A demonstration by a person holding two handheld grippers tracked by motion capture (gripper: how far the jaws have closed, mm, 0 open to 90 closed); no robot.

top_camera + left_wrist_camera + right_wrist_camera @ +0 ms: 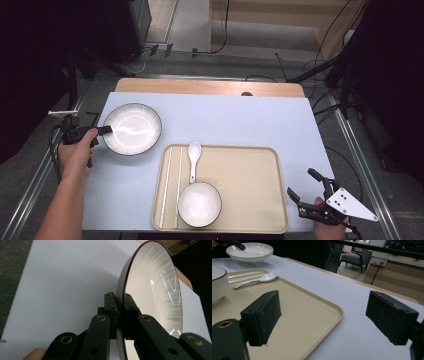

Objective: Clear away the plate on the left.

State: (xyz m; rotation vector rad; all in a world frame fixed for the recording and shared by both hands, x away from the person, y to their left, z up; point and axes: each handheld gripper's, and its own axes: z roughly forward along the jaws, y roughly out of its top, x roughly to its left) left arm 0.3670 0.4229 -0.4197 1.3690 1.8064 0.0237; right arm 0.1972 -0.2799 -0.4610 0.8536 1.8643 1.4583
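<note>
- High view: left gripper (pixel 106 130) clamped on near-left rim of plate (pixel 132 128), left of tray (pixel 250 175); right gripper (pixel 304 188) spread wide, off tray's right edge.
- Left gripper view: jaws pinching plate (pixel 152 290) rim.
- Right gripper view: jaws apart, nothing between; spoon (pixel 255 280) on tray (pixel 312 312).

The plate (pixel 132 128) is showing a glossy white glazed ceramic face, fine ribbing radiating under its dark rim. The tray (pixel 250 175) is presenting smooth, matt beige plastic. The spoon (pixel 193 159) is gleaming like glazed porcelain. The table cover (pixel 225 117) is appearing matt and pale.
</note>
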